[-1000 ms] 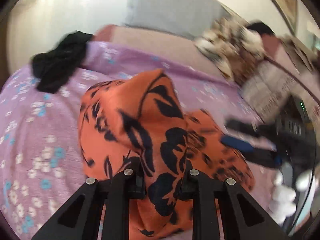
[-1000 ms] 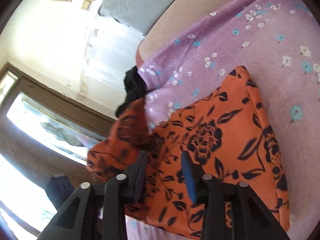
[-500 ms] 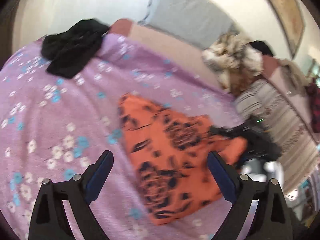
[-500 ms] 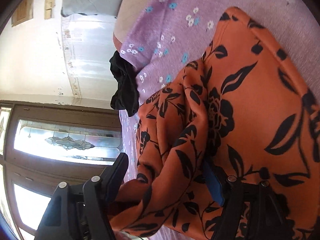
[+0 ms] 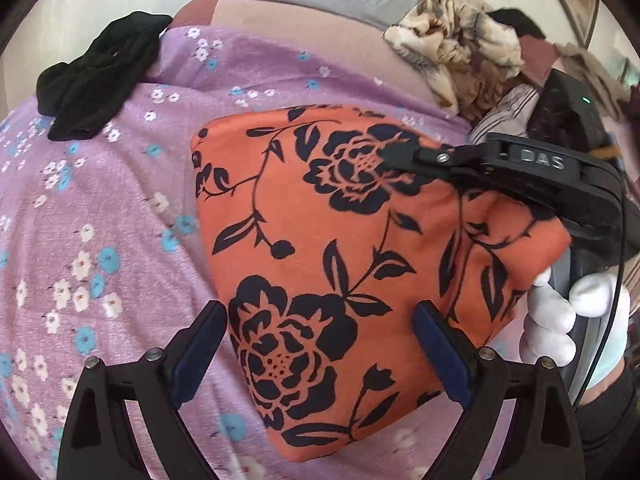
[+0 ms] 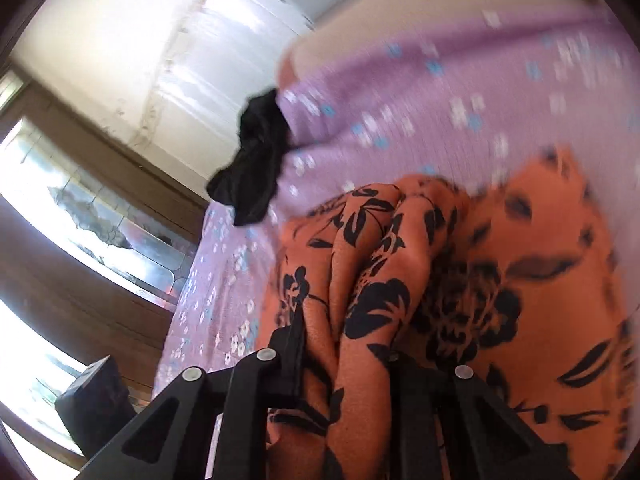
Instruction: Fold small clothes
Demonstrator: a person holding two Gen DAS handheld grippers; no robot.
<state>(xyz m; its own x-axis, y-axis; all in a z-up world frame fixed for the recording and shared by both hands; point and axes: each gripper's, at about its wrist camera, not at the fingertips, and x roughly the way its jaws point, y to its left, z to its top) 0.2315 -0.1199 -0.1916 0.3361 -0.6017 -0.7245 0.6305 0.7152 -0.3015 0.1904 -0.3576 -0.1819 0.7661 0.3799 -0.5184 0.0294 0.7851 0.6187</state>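
An orange cloth with black flowers (image 5: 340, 248) lies folded on the lilac flowered bedspread (image 5: 100, 220). Its near edge sits between the widely parted jaws of the left gripper (image 5: 320, 344), which touch none of it. On the cloth's far right side, the right gripper (image 6: 344, 356) has just been closing and now pinches a bunched fold of it between its jaws. A black garment (image 5: 96, 80) lies well beyond the cloth's left corner.
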